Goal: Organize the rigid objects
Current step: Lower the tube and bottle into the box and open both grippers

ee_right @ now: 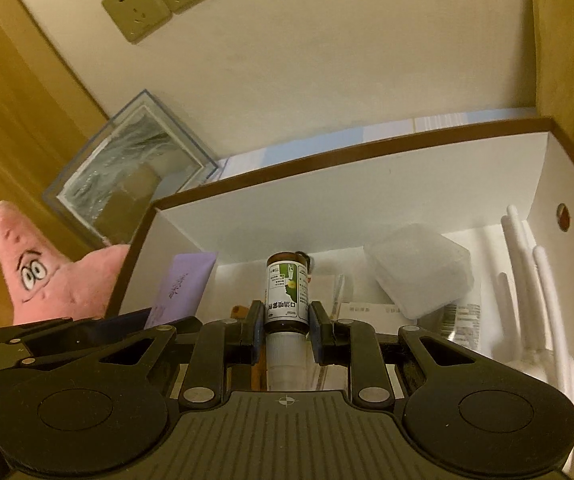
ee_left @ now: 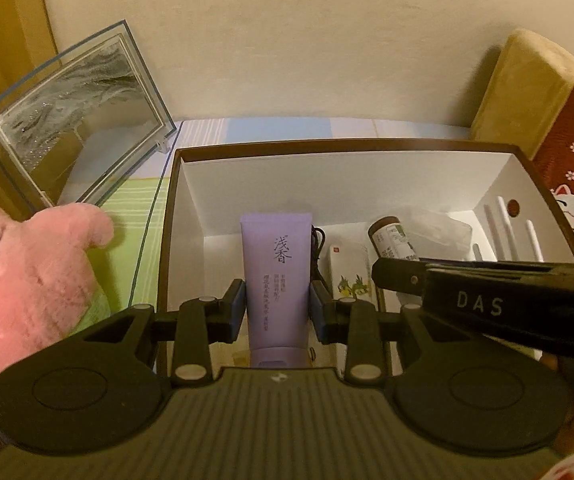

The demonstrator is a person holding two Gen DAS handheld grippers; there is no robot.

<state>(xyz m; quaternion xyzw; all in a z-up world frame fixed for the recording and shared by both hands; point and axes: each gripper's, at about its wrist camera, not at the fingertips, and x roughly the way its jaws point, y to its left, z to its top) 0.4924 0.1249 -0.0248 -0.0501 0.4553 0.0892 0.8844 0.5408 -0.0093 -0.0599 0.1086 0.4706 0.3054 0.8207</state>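
Holding the purple tube [ee_left: 277, 280] clamped in my left gripper [ee_left: 277, 306] over the box's [ee_left: 327, 146] near-left corner, long axis pointing away; my right gripper [ee_right: 285, 330] clamps the brown bottle [ee_right: 287, 294] mid-box.

Purple tube [ee_left: 277, 280] and brown spray bottle [ee_right: 288, 294] over white box [ee_left: 287, 176].

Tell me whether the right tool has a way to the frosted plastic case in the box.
Probably not yet. The right tool is shut on the brown spray bottle. The frosted plastic case lies uncovered in the box, so the path looks free once the bottle is released.
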